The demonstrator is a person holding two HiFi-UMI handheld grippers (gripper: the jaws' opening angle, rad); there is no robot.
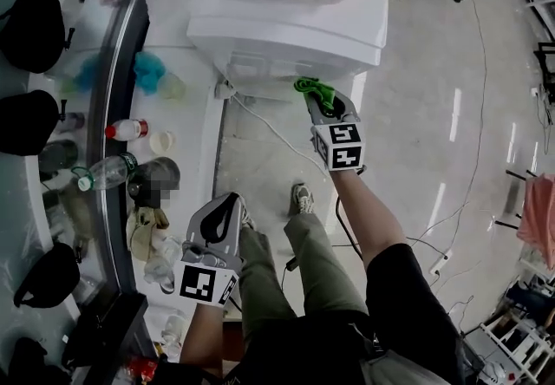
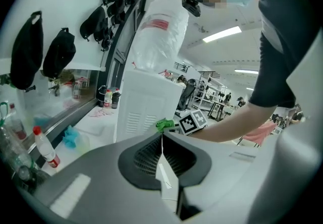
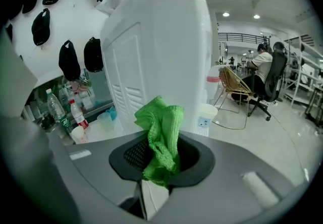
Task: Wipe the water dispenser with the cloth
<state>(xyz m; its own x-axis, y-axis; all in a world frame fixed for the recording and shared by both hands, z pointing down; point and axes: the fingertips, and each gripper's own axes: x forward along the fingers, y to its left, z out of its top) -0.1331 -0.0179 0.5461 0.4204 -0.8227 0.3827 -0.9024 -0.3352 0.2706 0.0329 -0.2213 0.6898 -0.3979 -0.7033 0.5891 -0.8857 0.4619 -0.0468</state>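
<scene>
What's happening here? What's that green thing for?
A person is holding a gripper in each hand, ready to clean the white water dispenser. The right gripper is pinching a crumpled green cloth and holding it up close to the dispenser's side. I can't tell if the cloth is touching it yet. The left gripper is down by the person's leg with its jaws closed on nothing.

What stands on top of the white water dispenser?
A large clear bottle with a red label stands on the water dispenser. Its neck is hidden in the dispenser's top.
</scene>
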